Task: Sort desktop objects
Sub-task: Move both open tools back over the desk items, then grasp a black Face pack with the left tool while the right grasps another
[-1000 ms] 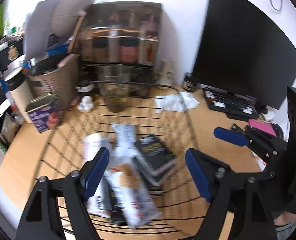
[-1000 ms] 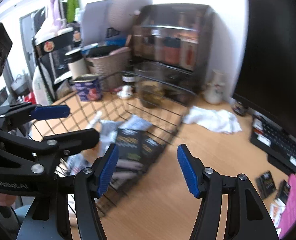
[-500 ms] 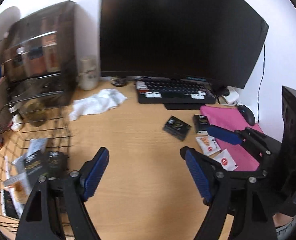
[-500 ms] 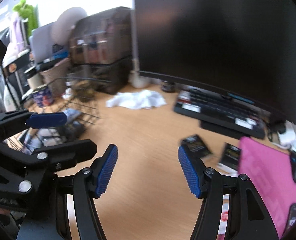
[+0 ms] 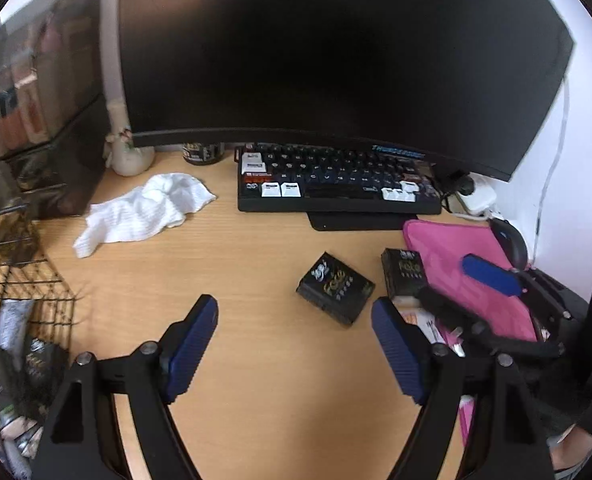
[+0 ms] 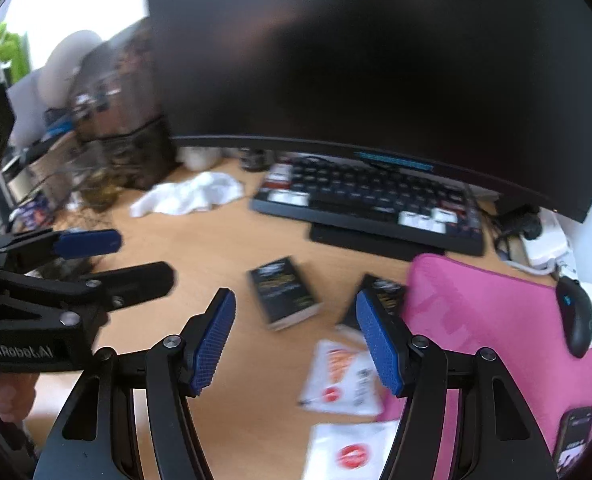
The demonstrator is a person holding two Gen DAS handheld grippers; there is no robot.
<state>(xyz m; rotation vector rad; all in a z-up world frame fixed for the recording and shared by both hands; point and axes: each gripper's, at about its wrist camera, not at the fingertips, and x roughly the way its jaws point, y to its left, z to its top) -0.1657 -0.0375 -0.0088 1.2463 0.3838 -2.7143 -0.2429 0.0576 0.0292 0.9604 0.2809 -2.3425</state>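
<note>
Two black boxes with gold print lie on the wooden desk in front of the keyboard: one (image 5: 334, 288) (image 6: 284, 292) out in the open, the other (image 5: 404, 272) (image 6: 384, 292) against the pink mat's edge. White sachets (image 6: 340, 376) lie nearer to me. My left gripper (image 5: 294, 344) (image 6: 112, 264) hangs open over bare desk, just short of the first box. My right gripper (image 6: 296, 340) (image 5: 472, 296) is also open and holds nothing; it hovers above the boxes and sachets, its right finger hiding part of the second box.
A wire basket (image 5: 24, 312) holding packets and boxes stands at the left. Behind are a crumpled white cloth (image 5: 144, 212), a keyboard (image 5: 336, 184) and a big dark monitor (image 5: 336, 52). A pink mat (image 6: 496, 320) on the right carries a mouse (image 6: 576, 320) and a phone (image 6: 574, 436).
Both grippers have swung right, from above the wire basket to the desk in front of the monitor. Both stayed open and empty.
</note>
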